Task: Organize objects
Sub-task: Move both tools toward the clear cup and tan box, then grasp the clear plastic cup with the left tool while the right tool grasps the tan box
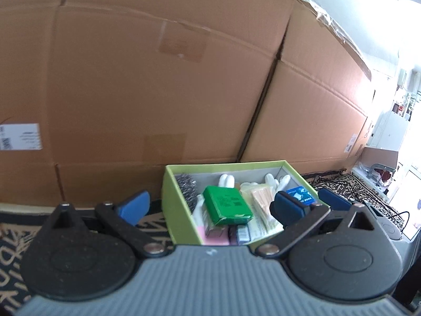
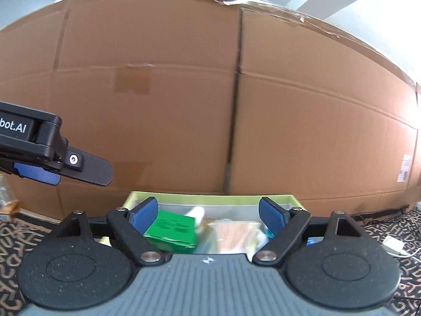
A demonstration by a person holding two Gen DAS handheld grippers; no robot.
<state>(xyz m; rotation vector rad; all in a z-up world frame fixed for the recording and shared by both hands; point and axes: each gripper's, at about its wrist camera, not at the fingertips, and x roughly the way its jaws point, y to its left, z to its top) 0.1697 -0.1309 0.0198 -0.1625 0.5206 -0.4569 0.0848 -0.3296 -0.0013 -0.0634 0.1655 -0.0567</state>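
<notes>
Item: lime-green box (image 1: 168,197) packed at twelve o'clock of us against the cardboard cartons (image 1: 158,79), green packet (image 1: 227,205) inside; our left gripper (image 1: 210,206) and right gripper (image 2: 208,214) gape wide, holding nothing, apparently finished.

"bot.AI" on left claw (image 2: 56,175) body; other labels illegible.

My patterned rug (image 1: 368,192) carries the green box (image 1: 181,210) (full of bits), w/ big cardboard cartons (image 1: 147,92) right behind.
</notes>
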